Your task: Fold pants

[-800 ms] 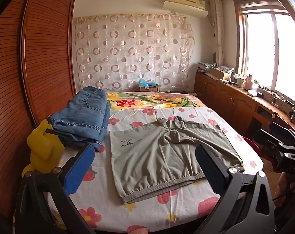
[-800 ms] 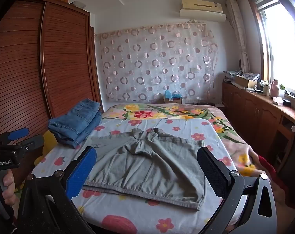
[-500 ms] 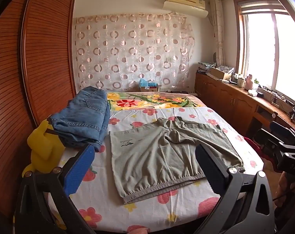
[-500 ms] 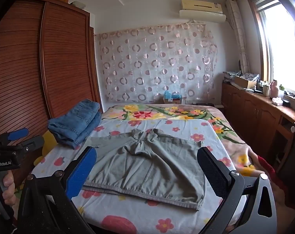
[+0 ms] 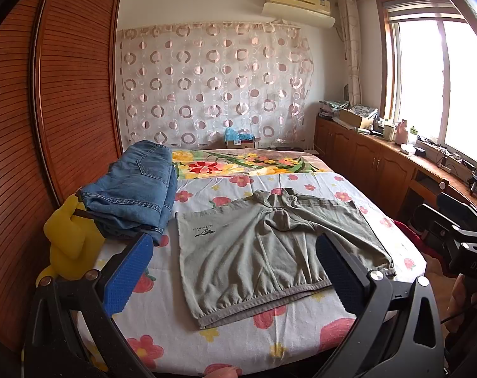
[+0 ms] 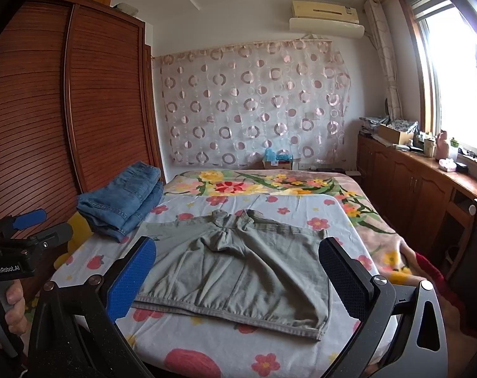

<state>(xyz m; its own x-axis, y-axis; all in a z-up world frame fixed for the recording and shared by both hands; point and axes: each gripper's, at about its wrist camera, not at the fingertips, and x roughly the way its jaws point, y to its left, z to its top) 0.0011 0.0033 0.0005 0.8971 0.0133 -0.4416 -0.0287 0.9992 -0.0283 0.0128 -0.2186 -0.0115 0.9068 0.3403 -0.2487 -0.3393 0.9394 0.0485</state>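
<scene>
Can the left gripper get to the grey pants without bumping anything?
Probably yes. The left gripper is open, and the grey pants lie flat right ahead; the folded jeans sit off to the side.

The yellow soft toy [image 5: 69, 245] was partly buried under the folded jeans [image 5: 134, 189]. The print on the grey pants [image 5: 270, 245] was too small to read. The small items along the tabletop [image 6: 440, 170] under the window could not be told apart. In the left wrist view, the right tongs [image 5: 459, 236] were cut off by the picture's edge.
</scene>
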